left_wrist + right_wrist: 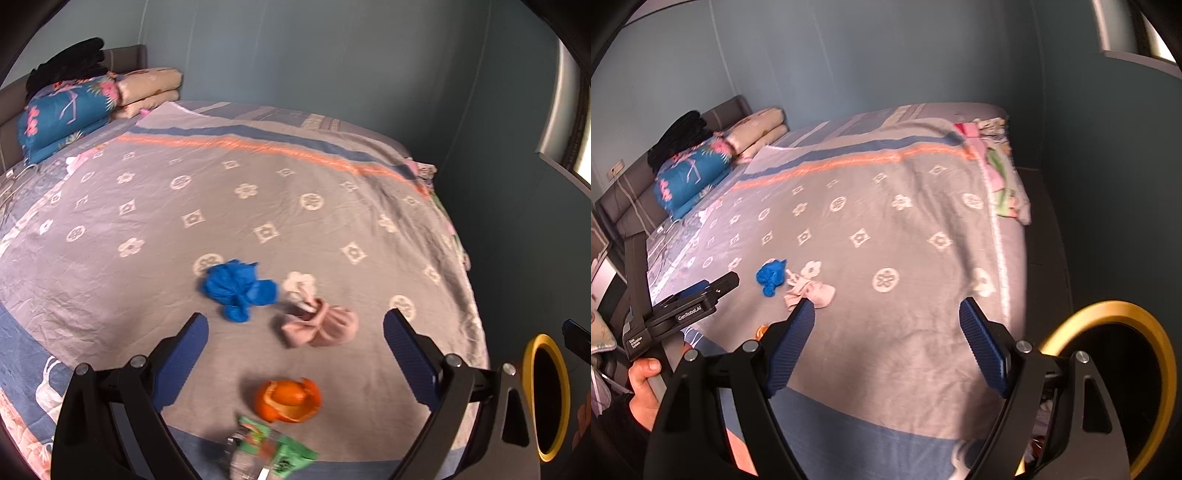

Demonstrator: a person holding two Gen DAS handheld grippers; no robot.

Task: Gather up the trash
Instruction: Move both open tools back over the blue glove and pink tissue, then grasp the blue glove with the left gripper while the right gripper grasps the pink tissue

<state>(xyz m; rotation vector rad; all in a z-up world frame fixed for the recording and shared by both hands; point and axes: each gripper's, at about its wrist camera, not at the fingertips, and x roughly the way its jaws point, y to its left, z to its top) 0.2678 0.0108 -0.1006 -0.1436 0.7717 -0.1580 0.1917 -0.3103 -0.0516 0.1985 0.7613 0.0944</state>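
Spread over the bed (332, 206), the trash waits: with both jaws apart, the left gripper (295, 354) should descend on the near orange peel (290, 400), while the right gripper (886, 339), also apart, stays beside the yellow-rimmed bin (1108, 325).

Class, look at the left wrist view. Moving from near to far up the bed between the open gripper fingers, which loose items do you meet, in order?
Green wrapper → orange peel → pink sock → blue crumpled glove, all lying on the blanket.
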